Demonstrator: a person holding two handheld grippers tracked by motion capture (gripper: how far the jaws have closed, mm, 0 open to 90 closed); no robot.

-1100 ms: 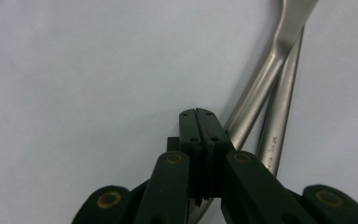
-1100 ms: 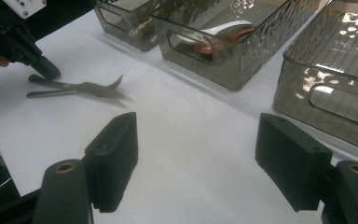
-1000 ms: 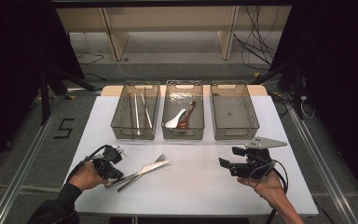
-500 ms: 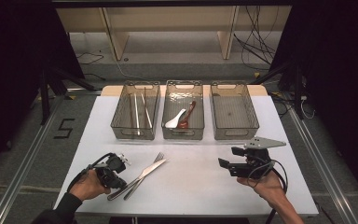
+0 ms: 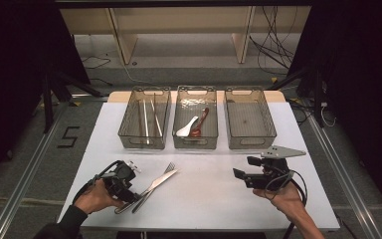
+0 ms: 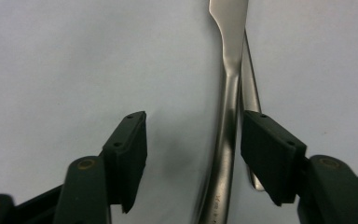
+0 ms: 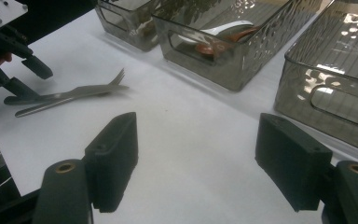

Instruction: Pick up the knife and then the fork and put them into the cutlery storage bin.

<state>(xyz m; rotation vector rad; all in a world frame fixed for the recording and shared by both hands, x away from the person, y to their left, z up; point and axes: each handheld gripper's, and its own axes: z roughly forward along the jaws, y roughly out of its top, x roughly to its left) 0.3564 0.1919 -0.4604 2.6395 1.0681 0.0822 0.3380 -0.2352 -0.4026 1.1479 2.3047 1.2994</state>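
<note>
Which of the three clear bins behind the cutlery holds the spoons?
The middle bin: a white spoon and a reddish-brown spoon lie inside. The left bin holds chopsticks.

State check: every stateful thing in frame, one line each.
left gripper: open, fingers straddling a metal handle, not closed
right gripper: open, holding nothing
fork: flat on table, beside the knife
knife: flat on table
left bin: chopsticks inside
middle bin: two spoons inside
right bin: empty

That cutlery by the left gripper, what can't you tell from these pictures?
- Left gripper view: the upper handle is cut off at top and bottom, and it hides most of the piece under it.
- High view: the left gripper covers both handle ends; too small to tell whether the jaws touch metal.
</note>
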